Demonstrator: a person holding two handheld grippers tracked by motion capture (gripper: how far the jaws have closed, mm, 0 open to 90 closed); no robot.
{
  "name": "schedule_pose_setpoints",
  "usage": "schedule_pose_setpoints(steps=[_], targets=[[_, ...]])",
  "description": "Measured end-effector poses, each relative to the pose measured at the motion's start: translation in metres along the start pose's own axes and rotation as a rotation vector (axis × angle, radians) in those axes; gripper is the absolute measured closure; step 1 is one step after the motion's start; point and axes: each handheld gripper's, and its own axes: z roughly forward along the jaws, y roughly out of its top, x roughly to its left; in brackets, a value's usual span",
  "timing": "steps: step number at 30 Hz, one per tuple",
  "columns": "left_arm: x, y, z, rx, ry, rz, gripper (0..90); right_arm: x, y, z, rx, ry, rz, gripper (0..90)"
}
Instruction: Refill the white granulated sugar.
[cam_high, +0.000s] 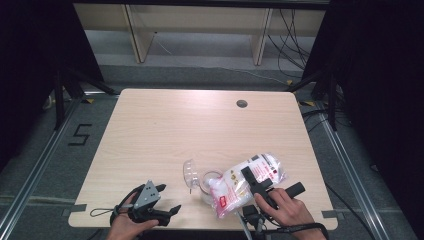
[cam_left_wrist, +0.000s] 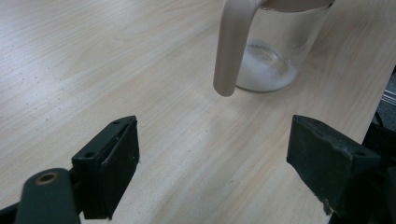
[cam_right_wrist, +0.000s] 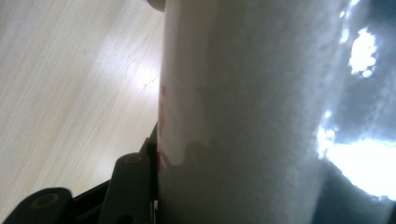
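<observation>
The right gripper (cam_high: 256, 184) clamps a soft plastic bag (cam_high: 250, 182) of white powder between its fingers, tilted over the glass jug (cam_high: 209, 186). The bag looks limp, slippery and likely to sag; grip mid-body. The left gripper (cam_high: 167, 200) rests wide apart, nothing between its fingers

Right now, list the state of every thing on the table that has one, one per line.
bag: clamped in the right gripper, tilted over the jar, full of white powder.
jar: upright, uncovered, a thin layer of white powder at the bottom.
lid: off, lying on the table beside the jar.
left gripper: open, holding nothing.
</observation>
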Motion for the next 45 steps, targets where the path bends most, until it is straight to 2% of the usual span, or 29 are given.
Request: schedule_pose_setpoints(steps=[2,3,4,19,22,24,25,26,31,32,34,39,40,45], targets=[[0.0001,-0.0001,-0.0001,-0.003,0.003,0.000,16.7,-0.0007,-0.0007,-0.0003,0.000,-0.001,-0.005,54.4],[0.0001,-0.0001,-0.0001,-0.003,0.003,0.000,16.7,0.0003,-0.0013,-0.0003,0.003,0.003,0.012,54.4],[0.0007,0.0000,-0.0006,0.005,0.003,0.007,16.7,-0.0010,-0.0017,-0.0002,-0.003,-0.005,0.001,54.4],[0.0005,0.0002,-0.0013,0.006,0.010,0.010,16.7,-0.0006,-0.0046,-0.0007,0.008,0.003,-0.005,54.8],[0.0006,0.0001,-0.0011,0.006,0.008,0.010,16.7,-0.0008,-0.0045,-0.0019,0.019,0.001,0.008,54.8],[0.0007,0.0000,-0.0008,0.005,0.005,0.009,16.7,-0.0036,-0.0045,-0.0012,0.002,-0.006,-0.021,54.8],[0.0007,0.0000,-0.0008,0.005,0.005,0.009,16.7,-0.0036,-0.0045,-0.0012,0.002,-0.006,-0.021,54.8],[0.0008,0.0000,-0.0009,0.007,0.004,0.011,16.7,-0.0022,-0.0048,-0.0026,0.016,-0.002,0.002,54.9],[0.0012,0.0001,-0.0008,0.005,0.004,0.008,16.7,-0.0034,-0.0053,-0.0029,0.018,-0.005,-0.010,55.0],[0.0011,0.0000,-0.0008,0.005,0.004,0.010,16.7,-0.0023,-0.0058,-0.0027,0.021,0.001,0.002,55.0],[0.0007,-0.0001,-0.0007,0.004,0.003,0.005,16.7,-0.0031,-0.0056,-0.0021,0.016,-0.002,-0.014,55.0],[0.0013,0.0001,-0.0012,0.005,0.007,0.011,16.7,-0.0028,-0.0060,-0.0025,0.016,-0.001,-0.008,55.1],[0.0013,0.0002,-0.0013,0.005,0.007,0.012,16.7,-0.0021,-0.0065,-0.0027,0.018,-0.001,0.008,55.2],[0.0014,0.0003,-0.0015,0.006,0.008,0.013,16.7,-0.0031,-0.0068,-0.0029,0.018,-0.005,0.000,55.3]])
